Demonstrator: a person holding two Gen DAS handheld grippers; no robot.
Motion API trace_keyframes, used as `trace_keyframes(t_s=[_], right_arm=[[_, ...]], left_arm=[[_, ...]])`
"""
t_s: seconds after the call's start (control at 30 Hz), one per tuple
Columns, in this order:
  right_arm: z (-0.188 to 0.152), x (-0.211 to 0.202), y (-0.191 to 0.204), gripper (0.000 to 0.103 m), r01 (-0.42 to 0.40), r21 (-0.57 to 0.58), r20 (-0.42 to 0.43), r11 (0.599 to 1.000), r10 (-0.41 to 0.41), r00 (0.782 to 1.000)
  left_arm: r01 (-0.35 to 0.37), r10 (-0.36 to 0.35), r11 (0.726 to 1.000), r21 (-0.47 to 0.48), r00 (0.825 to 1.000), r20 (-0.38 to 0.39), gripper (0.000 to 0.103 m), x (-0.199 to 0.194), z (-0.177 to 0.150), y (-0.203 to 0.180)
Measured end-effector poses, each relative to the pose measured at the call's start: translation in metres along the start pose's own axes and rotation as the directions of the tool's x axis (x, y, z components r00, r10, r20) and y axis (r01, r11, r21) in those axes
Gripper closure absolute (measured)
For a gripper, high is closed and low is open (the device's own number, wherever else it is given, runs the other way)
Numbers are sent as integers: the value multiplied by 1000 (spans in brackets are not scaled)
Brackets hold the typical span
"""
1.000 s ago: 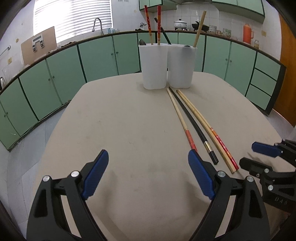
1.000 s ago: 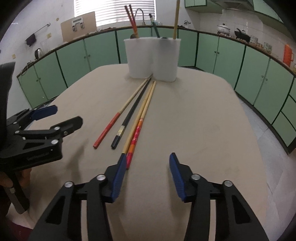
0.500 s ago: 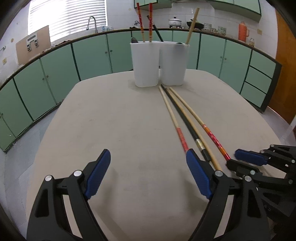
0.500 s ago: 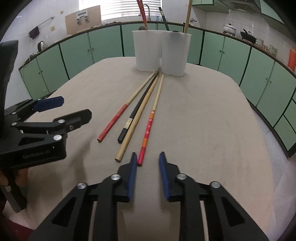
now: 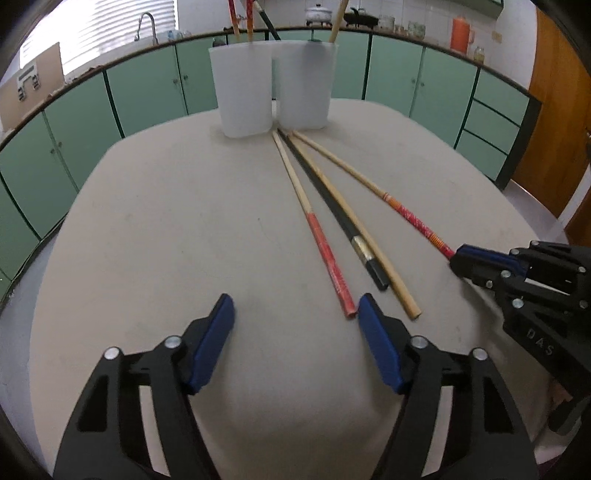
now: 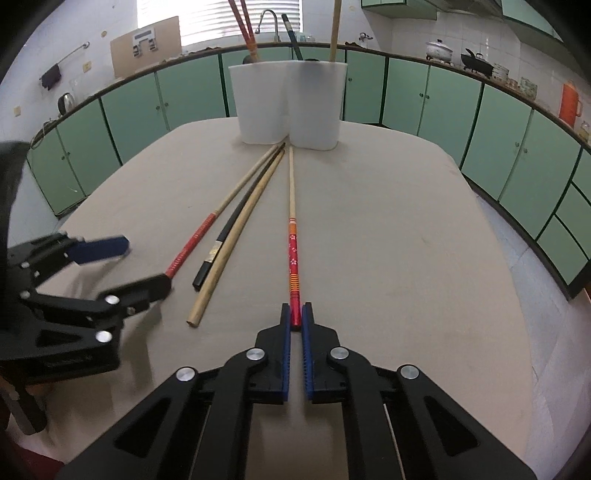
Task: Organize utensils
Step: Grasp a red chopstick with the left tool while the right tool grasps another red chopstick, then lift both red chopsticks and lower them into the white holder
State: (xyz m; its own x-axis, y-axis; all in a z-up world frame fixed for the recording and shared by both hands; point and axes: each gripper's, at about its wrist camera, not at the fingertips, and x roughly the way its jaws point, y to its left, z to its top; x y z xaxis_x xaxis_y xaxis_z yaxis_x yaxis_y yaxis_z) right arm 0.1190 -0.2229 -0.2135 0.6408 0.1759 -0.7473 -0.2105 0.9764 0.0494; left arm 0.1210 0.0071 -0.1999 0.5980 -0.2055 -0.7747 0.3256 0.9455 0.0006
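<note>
A beige round-edged table (image 6: 406, 229) stands in a kitchen ringed by pale green cabinet doors (image 6: 192, 96) under a dark countertop. Daylight comes through white window blinds (image 6: 221, 18) behind a curved metal tap (image 6: 267, 18). The walls are white tile (image 6: 399, 26). An orange flask (image 6: 569, 101), a white lidded pot (image 6: 437, 48) and a black wok (image 6: 476, 64) sit on the counter. A brown wooden door (image 5: 554, 110) closes the right side.

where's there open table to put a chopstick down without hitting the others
Bare table lies left of the red-tipped chopstick, and right of the flowered chopstick out to the table edge. Crowded: the fan of chopsticks running up to the two white holders.
</note>
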Motion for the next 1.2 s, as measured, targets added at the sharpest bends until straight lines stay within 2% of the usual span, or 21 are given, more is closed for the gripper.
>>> trace_keyframes(t_s=[0.3,0.37,0.47,0.53,0.63,0.9,1.07,1.2], right_arm=[[1,1,1,97,-12,1,4,1000,12,1000],[2,1,1,97,-16,1,4,1000,16,1000],[1,2,0,97,-21,4,5,1000,21,1000],[2,2,-1,97,-30,9,7,1000,30,1000],[2,3,-4,97,-44,20,8,999,44,999],[3,0,-7,97,-66,37,19,997,65,998],[10,-15,-9,97,-65,31,57,997,63,996],[22,-36,-9,97,-62,14,114,998,60,992]], left_arm=[[-10,10,1000,-6,1000,-1,49,2,0,-1],[-10,10,1000,-1,1000,1,55,3,2,-4],[1,-1,1000,15,1000,2,69,4,3,-8],[10,-10,1000,22,1000,3,83,4,3,-11],[14,-14,999,29,1000,5,94,5,3,-15],[-9,9,1000,18,1000,22,96,-1,3,-14],[-39,36,999,35,995,91,97,-26,12,-10],[-57,51,998,35,985,164,97,-51,26,-3]])
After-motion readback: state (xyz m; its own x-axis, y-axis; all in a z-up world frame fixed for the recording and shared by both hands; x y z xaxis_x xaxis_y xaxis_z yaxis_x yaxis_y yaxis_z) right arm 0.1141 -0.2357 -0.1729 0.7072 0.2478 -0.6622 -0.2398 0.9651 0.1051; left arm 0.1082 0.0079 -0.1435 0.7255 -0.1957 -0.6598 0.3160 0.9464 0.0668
